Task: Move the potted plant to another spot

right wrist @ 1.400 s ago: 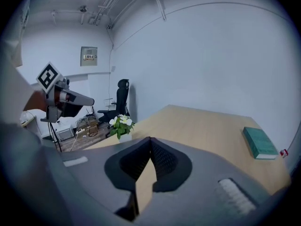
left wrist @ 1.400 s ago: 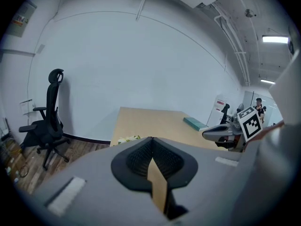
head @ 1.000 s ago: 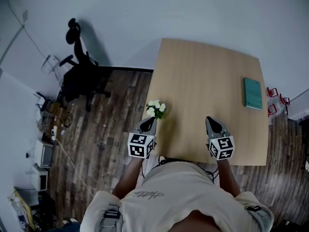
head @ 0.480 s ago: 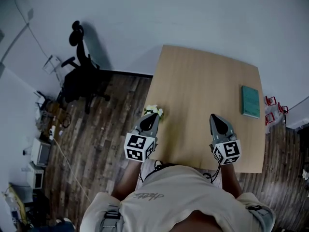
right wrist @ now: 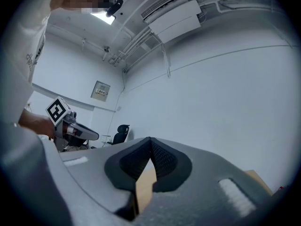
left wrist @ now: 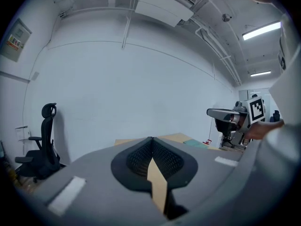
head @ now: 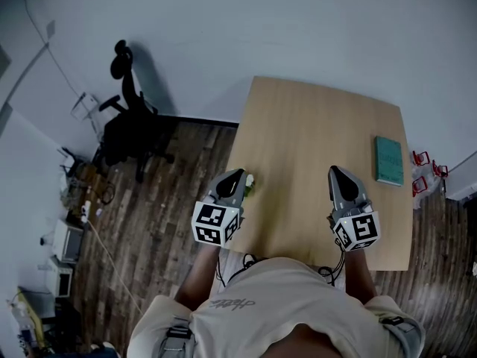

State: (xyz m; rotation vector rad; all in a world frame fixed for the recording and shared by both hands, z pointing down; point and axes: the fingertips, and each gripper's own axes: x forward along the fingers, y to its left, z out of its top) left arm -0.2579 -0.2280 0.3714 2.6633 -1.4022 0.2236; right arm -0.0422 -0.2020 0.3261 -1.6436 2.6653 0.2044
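The potted plant (head: 250,184), a small bunch of white flowers, stands at the left edge of the wooden table (head: 313,148) and is mostly hidden behind my left gripper (head: 237,174). That gripper hovers above it, shut and empty, its tips meeting in the left gripper view (left wrist: 151,140). My right gripper (head: 335,171) is held over the table's near right part, also shut with nothing in it (right wrist: 150,140). Both point roughly level toward the far wall. Neither gripper view shows the plant.
A teal book (head: 388,160) lies near the table's right edge. A black office chair (head: 134,121) stands on the wood floor to the left, with clutter and boxes (head: 65,237) along the left wall. Small red objects (head: 425,162) sit beyond the table's right side.
Both grippers have risen toward the head camera and look larger. The left one now covers most of the plant, which showed fully a second ago.
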